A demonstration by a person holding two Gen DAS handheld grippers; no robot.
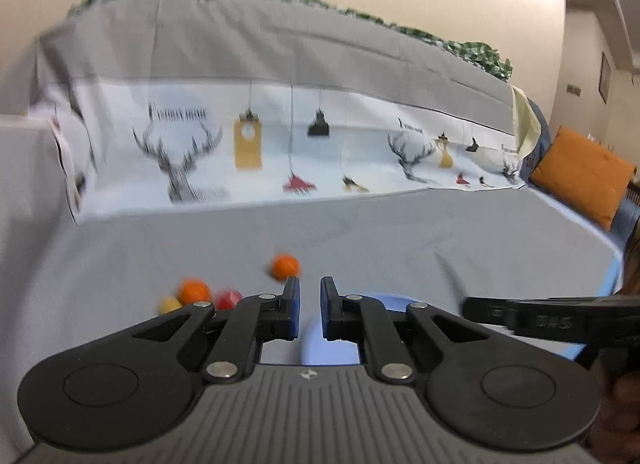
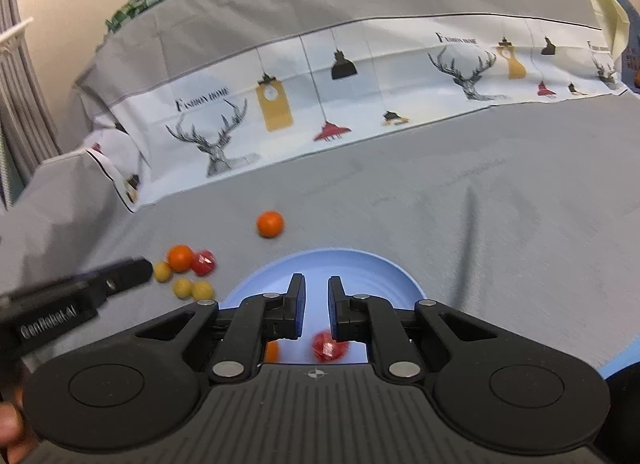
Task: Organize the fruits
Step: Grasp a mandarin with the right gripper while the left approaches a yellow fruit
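Observation:
A light blue plate (image 2: 360, 264) lies on the grey cover, with a red fruit (image 2: 329, 346) and an orange one (image 2: 272, 350) in it. My right gripper (image 2: 317, 306) hangs over the plate, shut with nothing between its blue pads. One orange (image 2: 270, 224) lies alone beyond the plate. Left of the plate sits a cluster: an orange (image 2: 180, 258), a red fruit (image 2: 203, 262) and three small yellow fruits (image 2: 182, 287). My left gripper (image 1: 310, 304) is shut and empty, near the cluster (image 1: 193, 291), with the plate (image 1: 394, 300) behind its fingers.
The grey cover runs back to a backrest draped with a white cloth printed with deer and lamps (image 2: 360, 76). An orange cushion (image 1: 580, 176) leans at the far right. Grey curtain folds (image 2: 16, 84) hang at the left. A hand (image 2: 10, 432) shows at the lower left.

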